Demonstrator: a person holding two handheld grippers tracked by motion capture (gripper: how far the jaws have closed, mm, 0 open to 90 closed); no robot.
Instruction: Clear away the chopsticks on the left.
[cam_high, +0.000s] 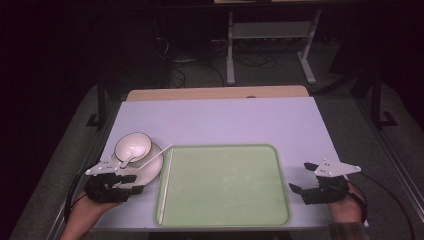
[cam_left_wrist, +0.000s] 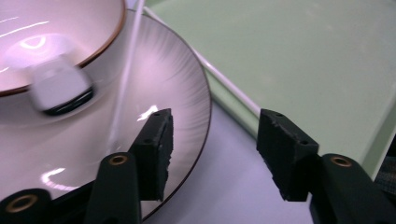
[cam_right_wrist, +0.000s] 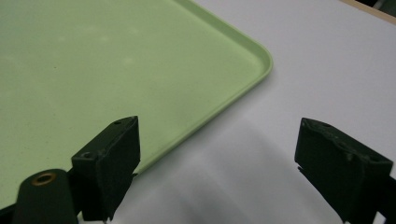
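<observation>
Now, left gripper (cam_high: 131, 183): it sits at the desk's near left corner, jaws partly apart with the plate's rim between them; one jaw rests over the plate, the other is off its edge above the desk, and I cannot see the pads pressing on the rim.
Plate (cam_high: 150, 167): white with a dark rim, it lies on the desk just left of the tray, towards the near left corner.
Bowl (cam_high: 133, 146): white, it sits on the plate's far side, with a white spoon (cam_high: 126, 161) resting in it.
Thin white stick (cam_high: 150, 158): it lies slanted across the plate, its far end reaching towards the tray's far left corner.
Tray (cam_high: 280, 210): pale green, it lies along the desk's near edge, in the middle.
Right gripper (cam_high: 299, 176): it hovers near the tray's near right corner, above the desk's near right part, jaws wide apart with nothing between them.
Desk (cam_high: 225, 120): pale surface, wooden strip at its far edge.
</observation>
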